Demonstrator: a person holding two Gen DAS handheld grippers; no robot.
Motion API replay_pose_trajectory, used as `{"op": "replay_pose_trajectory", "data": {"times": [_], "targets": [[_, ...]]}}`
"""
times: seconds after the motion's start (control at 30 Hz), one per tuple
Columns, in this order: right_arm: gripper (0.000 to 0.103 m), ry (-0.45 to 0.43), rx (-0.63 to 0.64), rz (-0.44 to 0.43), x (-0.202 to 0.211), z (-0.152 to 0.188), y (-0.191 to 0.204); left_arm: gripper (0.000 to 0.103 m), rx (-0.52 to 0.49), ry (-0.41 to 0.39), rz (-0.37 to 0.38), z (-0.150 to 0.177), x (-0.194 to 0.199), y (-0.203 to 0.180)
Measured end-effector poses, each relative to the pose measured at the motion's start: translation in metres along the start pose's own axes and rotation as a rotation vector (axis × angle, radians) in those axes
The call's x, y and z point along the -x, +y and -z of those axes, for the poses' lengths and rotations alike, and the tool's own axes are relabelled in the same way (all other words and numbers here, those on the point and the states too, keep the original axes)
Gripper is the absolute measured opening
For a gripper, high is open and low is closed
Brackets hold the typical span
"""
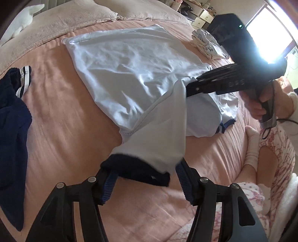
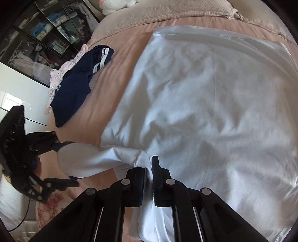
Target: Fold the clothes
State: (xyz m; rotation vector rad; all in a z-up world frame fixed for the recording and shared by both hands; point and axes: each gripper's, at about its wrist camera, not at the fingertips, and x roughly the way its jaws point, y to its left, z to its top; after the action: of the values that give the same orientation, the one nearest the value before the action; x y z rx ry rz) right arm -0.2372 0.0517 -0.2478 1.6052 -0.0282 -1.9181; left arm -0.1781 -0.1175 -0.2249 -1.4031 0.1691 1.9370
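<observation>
A pale blue shirt point(image 1: 130, 70) lies spread across the pink bed point(image 1: 65, 121), its body filling the middle of the left wrist view and nearly all of the right wrist view from 12 o'clock round to 4 o'clock. One sleeve point(image 1: 158, 134) with a dark navy cuff point(image 1: 136, 169) runs down from the shirt toward 6 o'clock in the left wrist view. The left claw point(image 1: 143, 184) stands spread, its blue-ribbed pads on either side of that cuff; the cuff sits between them, and the pads do not seem to press on it. The right claw point(image 2: 151, 178) is pressed nearly together and pinches a bunched fold of the pale blue cloth, which twists out from between its pads toward 9 o'clock in its own view. In the left wrist view that same claw point(image 1: 188, 89) reaches in from 3 o'clock, its tip on the shirt where the sleeve joins the body, with a hand point(image 1: 260, 104) on its handle. In the right wrist view the left claw point(image 2: 61, 162) shows at 8 o'clock beside the sleeve end. A dark navy garment point(image 1: 13, 130) with white stripes lies on the bed at 9 o'clock, apart from the shirt. A small folded white garment point(image 1: 208, 44) rests near 2 o'clock. Pillows point(image 1: 74, 16) lie along the top at 12 o'clock.
</observation>
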Motion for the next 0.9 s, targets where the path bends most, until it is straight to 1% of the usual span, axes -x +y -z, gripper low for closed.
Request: {"op": "replay_pose_trajectory", "data": {"times": [0.03, 0.07, 0.1, 0.13, 0.17, 0.2, 0.23, 0.27, 0.3, 0.33, 0.37, 0.43, 0.47, 0.5, 0.53, 0.57, 0.6, 0.63, 0.67, 0.7, 0.77, 0.83, 0.9], "targets": [[0.030, -0.009, 0.013, 0.019, 0.007, 0.002, 0.002, 0.048, -0.014, -0.025, 0.000, -0.001, -0.002, -0.002], [0.033, -0.026, 0.032, 0.054, 0.017, 0.005, 0.005, 0.023, -0.014, -0.047, -0.016, -0.005, -0.002, -0.003], [0.033, -0.046, 0.051, 0.092, 0.029, 0.007, 0.008, 0.011, -0.007, -0.067, -0.041, -0.010, 0.000, -0.004], [0.033, -0.074, 0.070, 0.131, 0.041, 0.010, 0.010, 0.011, 0.023, -0.080, -0.053, -0.016, 0.002, -0.001], [0.033, -0.106, 0.085, 0.157, 0.054, 0.016, 0.013, 0.011, 0.064, -0.090, -0.040, -0.021, 0.006, 0.005], [0.033, -0.132, 0.101, 0.153, 0.065, 0.023, 0.017, 0.011, 0.100, -0.107, -0.016, -0.026, 0.011, 0.011], [0.033, -0.141, 0.125, 0.127, 0.070, 0.029, 0.023, 0.011, 0.133, -0.122, 0.013, -0.030, 0.016, 0.017], [0.033, -0.126, 0.158, 0.103, 0.070, 0.036, 0.030, 0.011, 0.159, -0.135, 0.037, -0.033, 0.020, 0.022], [0.035, -0.100, 0.198, 0.113, 0.063, 0.043, 0.039, 0.011, 0.183, -0.148, 0.057, -0.037, 0.025, 0.026], [0.040, -0.073, 0.244, 0.158, 0.052, 0.050, 0.047, 0.011, 0.197, -0.155, 0.076, -0.039, 0.030, 0.029], [0.042, -0.051, 0.288, 0.224, 0.037, 0.054, 0.053, 0.011, 0.202, -0.160, 0.082, -0.040, 0.035, 0.030], [0.043, -0.024, 0.350, 0.356, 0.008, 0.058, 0.057, 0.011, 0.197, -0.160, 0.072, -0.039, 0.046, 0.032], [0.043, -0.021, 0.367, 0.400, -0.003, 0.058, 0.057, 0.011, 0.192, -0.151, 0.070, -0.038, 0.051, 0.033], [0.043, -0.022, 0.355, 0.388, -0.009, 0.056, 0.054, 0.012, 0.189, -0.140, 0.064, -0.035, 0.054, 0.033], [0.042, -0.021, 0.330, 0.348, -0.013, 0.053, 0.051, 0.012, 0.188, -0.126, 0.053, -0.032, 0.057, 0.033], [0.037, -0.020, 0.305, 0.308, -0.016, 0.050, 0.048, 0.012, 0.188, -0.111, 0.050, -0.027, 0.058, 0.033], [0.008, -0.022, 0.295, 0.258, -0.015, 0.050, 0.047, 0.013, 0.188, -0.095, 0.055, -0.022, 0.058, 0.033], [0.002, -0.027, 0.295, 0.201, -0.010, 0.050, 0.049, 0.013, 0.189, -0.078, 0.063, -0.015, 0.058, 0.032], [0.002, -0.031, 0.294, 0.144, -0.005, 0.051, 0.051, 0.015, 0.185, -0.061, 0.061, -0.008, 0.056, 0.032], [0.002, -0.032, 0.335, 0.101, 0.002, 0.056, 0.057, 0.018, 0.177, -0.044, 0.054, -0.002, 0.053, 0.031], [0.002, -0.022, 0.472, 0.048, 0.014, 0.070, 0.073, 0.018, 0.152, -0.015, 0.036, 0.011, 0.047, 0.030], [0.002, 0.050, 0.578, 0.041, 0.014, 0.088, 0.082, 0.017, 0.114, -0.010, 0.037, 0.021, 0.040, 0.028], [0.002, 0.123, 0.657, 0.058, 0.007, 0.105, 0.085, 0.017, 0.040, -0.045, 0.017, 0.029, 0.044, 0.019]]}}
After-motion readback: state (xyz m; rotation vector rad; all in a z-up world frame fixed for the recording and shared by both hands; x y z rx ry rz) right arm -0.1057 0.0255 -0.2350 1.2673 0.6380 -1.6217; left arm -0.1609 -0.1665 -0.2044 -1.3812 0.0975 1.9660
